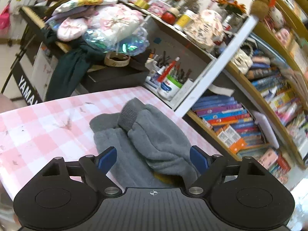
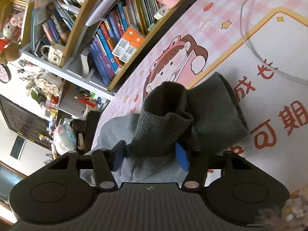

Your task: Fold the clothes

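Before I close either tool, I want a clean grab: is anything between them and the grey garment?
Nothing visible. The grey garment already lies between the left tool's open pads, and its ribbed cuffs sit between the right tool's pads on the pink checked tablecloth.

One grey garment with two ribbed cuffs lies on one table. Two tongs: left tongs, right tongs. One bookshelf.
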